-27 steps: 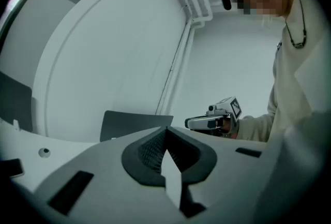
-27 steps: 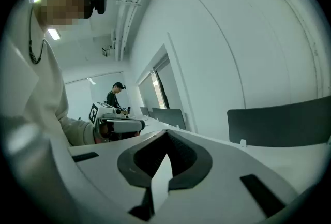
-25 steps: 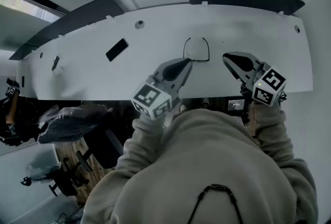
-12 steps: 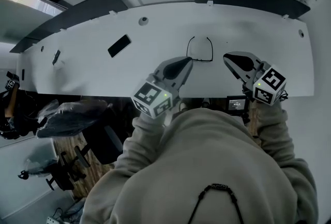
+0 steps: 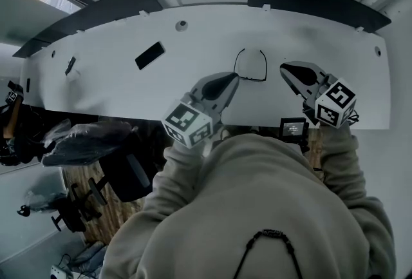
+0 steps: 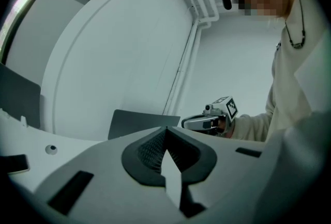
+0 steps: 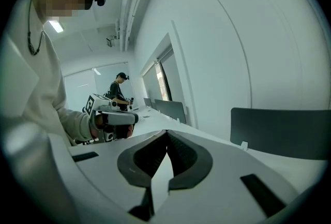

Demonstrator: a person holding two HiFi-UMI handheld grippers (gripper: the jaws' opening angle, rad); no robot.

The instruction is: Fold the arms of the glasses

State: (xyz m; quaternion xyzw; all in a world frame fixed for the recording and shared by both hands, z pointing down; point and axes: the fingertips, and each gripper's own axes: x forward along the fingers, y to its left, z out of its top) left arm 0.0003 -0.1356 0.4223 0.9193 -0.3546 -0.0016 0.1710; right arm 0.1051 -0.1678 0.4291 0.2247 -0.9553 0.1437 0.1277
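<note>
head view: steeply down on desk [image 5: 193, 58] | gripper views: low, facing each other

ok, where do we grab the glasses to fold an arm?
Glasses lie flat, arms open, apparently pointing away. Probably pinch the right arm near its tip, coming from the right with the right hand-held gripper, now shut beside it.

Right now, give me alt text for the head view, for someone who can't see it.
Thin black glasses lie on a long white table, arms apparently unfolded. The left gripper and the right gripper, both shut and empty, flank them, with the left tip close to the frame. The person's beige hooded top fills the foreground.
</note>
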